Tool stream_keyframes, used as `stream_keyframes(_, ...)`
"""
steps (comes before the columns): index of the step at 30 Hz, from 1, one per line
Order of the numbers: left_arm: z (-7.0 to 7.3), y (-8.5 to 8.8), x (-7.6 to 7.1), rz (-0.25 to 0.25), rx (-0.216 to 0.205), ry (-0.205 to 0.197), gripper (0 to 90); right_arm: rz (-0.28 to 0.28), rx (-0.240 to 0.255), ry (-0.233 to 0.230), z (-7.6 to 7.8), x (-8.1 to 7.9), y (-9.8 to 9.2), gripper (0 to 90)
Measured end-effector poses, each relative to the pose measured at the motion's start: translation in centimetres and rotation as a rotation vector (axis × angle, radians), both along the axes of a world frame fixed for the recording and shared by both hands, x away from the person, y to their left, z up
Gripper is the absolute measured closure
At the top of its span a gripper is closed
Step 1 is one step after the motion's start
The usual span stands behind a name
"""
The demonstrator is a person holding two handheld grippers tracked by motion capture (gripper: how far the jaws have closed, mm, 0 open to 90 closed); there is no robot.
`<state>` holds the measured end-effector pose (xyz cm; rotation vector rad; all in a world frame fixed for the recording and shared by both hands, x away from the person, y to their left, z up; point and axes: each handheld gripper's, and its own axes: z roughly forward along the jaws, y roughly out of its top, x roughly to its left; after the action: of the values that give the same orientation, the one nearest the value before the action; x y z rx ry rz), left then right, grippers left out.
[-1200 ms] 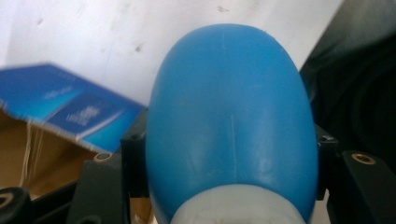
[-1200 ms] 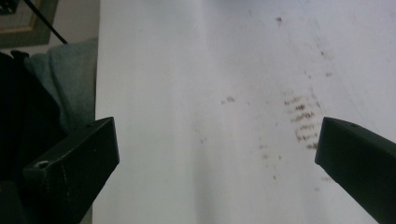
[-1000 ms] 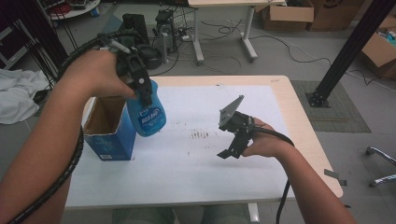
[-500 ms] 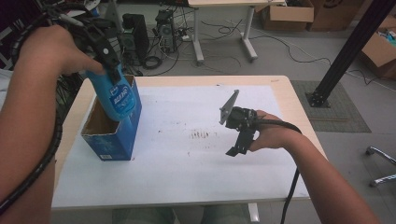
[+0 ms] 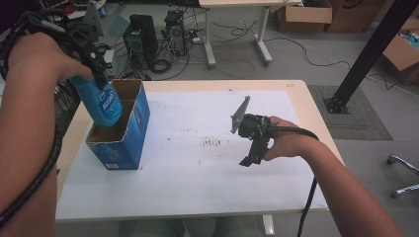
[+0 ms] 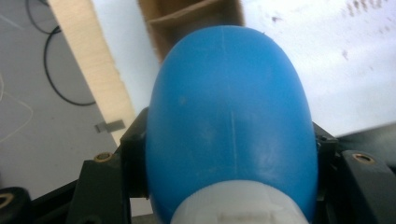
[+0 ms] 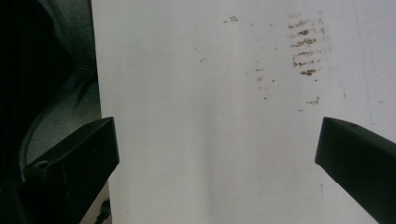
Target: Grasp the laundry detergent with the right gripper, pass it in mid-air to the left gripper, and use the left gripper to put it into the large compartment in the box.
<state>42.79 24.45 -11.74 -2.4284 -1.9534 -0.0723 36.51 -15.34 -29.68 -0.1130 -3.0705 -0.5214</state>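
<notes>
A white sheet covers most of the wooden table, and it is marked: a small cluster of brown smudges sits near its middle, seen again as short dark streaks in the right gripper view. Left of those smudges stands the blue cardboard box, open at the top, its brown inside split by a divider into two compartments; there is small white print low on its front face, too small to read. Over the box's nearer compartment hangs the blue bottle, tilted, base down into the opening, though whether it touches the cardboard I cannot tell. Its label carries white lettering, blurred past reading. The left gripper has it, jaws clamped on either side of the bottle's body just below the white collar, as the left gripper view shows up close. Right of the smudges, the right gripper is held above the sheet in the person's right hand, its jaws spread wide with nothing between them, pointing down at bare white sheet.
</notes>
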Motion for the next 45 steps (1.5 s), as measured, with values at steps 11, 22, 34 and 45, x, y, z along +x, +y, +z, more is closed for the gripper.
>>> stream_keyframes(11, -2.8, 0.2, 0.1, 0.038, 0.028, 0.004, 38.5, -0.004, -0.01, 0.007, -0.3, 0.3, -0.2, 0.0)
stream_keyframes(22, -7.5, -0.3, 0.1, 0.021, 0.017, 0.014, 38.4, 0.007, -0.022, 0.023, -0.7, 0.2, 0.2, 0.0)
stream_keyframes(34, -12.8, -0.6, 0.7, 0.036, 0.01, 0.027, 38.4, 0.005, -0.036, 0.034, -1.1, 0.0, 0.0, 0.0)
stream_keyframes(45, -15.9, -0.6, 0.9, 0.045, 0.03, 0.014, 38.5, -0.002, -0.038, 0.041, -1.6, 0.0, -0.4, 0.0)
